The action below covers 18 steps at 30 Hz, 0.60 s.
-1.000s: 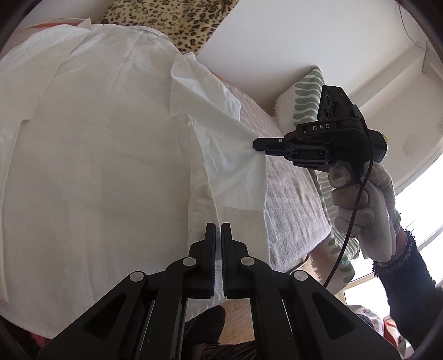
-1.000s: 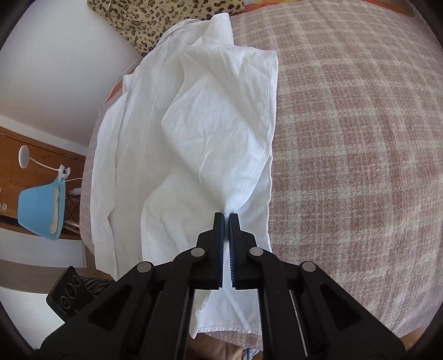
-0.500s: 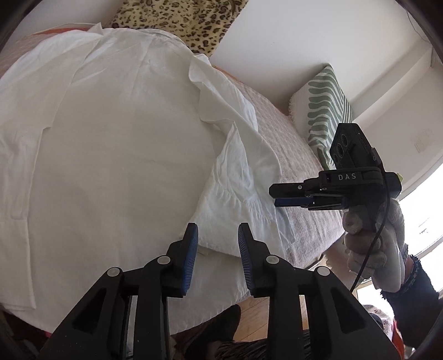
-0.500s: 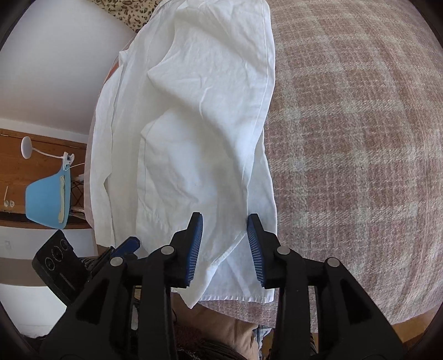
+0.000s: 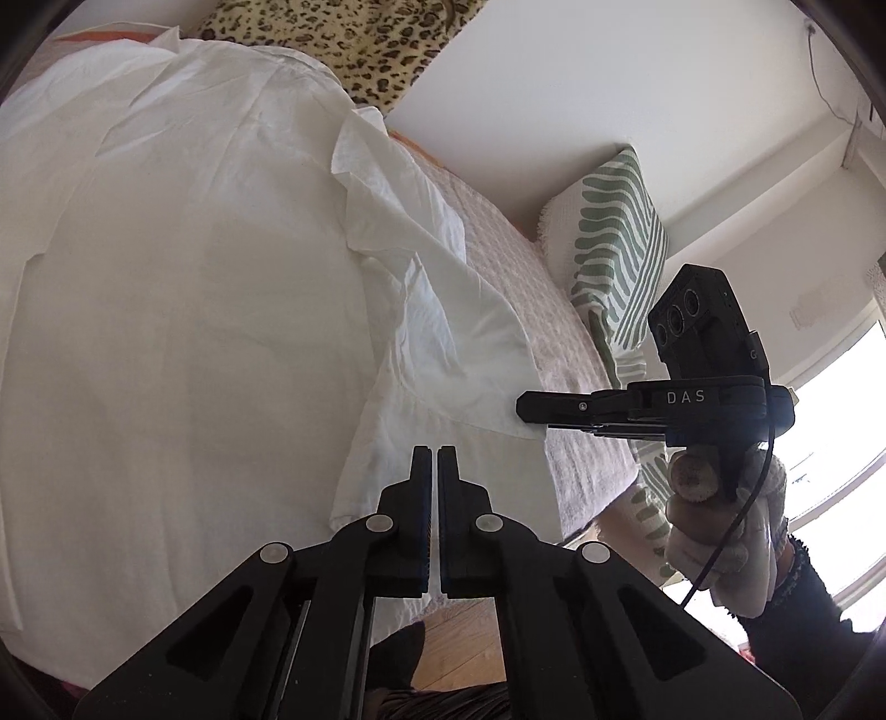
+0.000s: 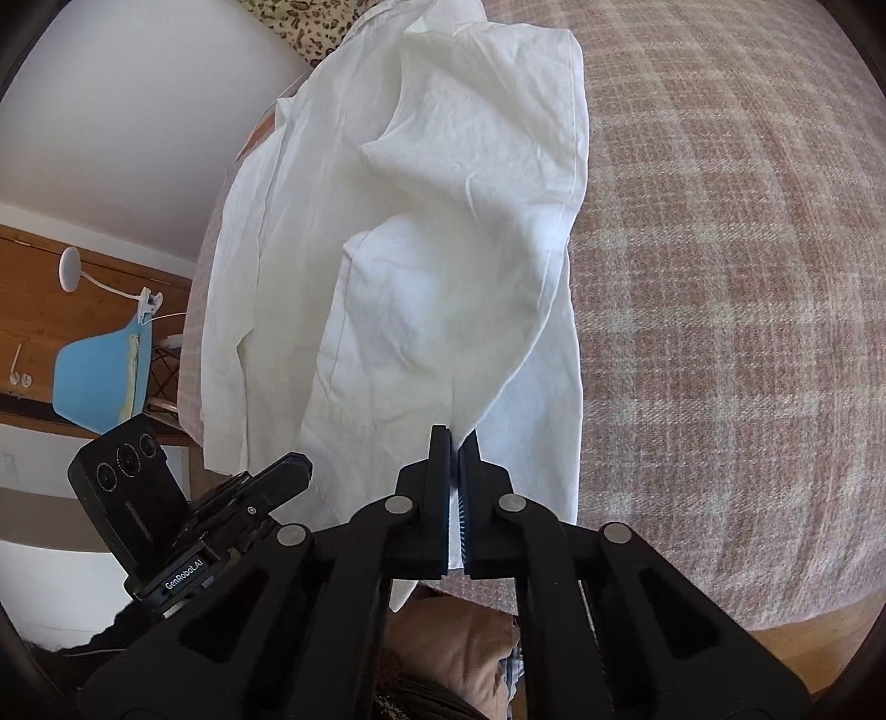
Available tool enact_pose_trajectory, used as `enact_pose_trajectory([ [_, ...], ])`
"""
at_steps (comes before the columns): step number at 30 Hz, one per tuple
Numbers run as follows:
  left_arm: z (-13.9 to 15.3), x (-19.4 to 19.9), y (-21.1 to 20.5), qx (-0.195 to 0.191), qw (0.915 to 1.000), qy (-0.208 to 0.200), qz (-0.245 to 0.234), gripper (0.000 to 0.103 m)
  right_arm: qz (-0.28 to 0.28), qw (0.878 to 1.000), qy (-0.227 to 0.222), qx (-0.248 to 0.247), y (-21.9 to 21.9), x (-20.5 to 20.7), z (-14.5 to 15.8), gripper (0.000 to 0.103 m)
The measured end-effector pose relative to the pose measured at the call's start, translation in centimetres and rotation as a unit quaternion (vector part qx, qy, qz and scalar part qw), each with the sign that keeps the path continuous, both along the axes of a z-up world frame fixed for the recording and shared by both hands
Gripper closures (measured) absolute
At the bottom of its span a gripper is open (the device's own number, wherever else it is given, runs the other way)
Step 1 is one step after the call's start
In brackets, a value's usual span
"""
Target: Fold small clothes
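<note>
A white shirt lies spread on the bed; it also fills the middle of the right wrist view. My left gripper is shut on the shirt's near hem edge. My right gripper is shut on a fold of the shirt's side panel, which rises in a ridge from the jaws. In the left wrist view the right gripper pinches the panel's edge at the right. The left gripper shows low left in the right wrist view.
The bed has a pink plaid cover. A leopard-print pillow lies at the head, a green-striped pillow by the wall. A blue chair and wooden floor lie beyond the bed edge.
Both grippers opened half a second ago and have now shut again on the shirt, the right one on the side panel, the left one at the near hem.
</note>
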<state>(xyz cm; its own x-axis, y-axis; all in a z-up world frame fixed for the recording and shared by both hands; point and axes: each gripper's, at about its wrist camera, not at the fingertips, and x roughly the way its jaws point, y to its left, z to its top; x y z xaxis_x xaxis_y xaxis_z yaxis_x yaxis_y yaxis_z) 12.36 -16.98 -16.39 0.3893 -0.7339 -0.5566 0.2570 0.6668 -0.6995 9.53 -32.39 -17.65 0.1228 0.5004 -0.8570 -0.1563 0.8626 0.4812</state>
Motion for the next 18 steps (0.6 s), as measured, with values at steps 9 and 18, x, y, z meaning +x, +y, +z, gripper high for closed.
enact_pose_trajectory([
  [9, -0.9, -1.9, -1.7, 0.077, 0.9956, 0.01, -0.052, 0.1, 0.046, 0.994, 0.03, -0.098, -0.4, -0.5, -2.6, 0.099],
  [18, 3.4, -0.8, -1.4, 0.098, 0.9911, -0.08, -0.041, 0.096, 0.043, 0.99, -0.105, -0.088, -2.1, 2.9, 6.7, 0.066],
])
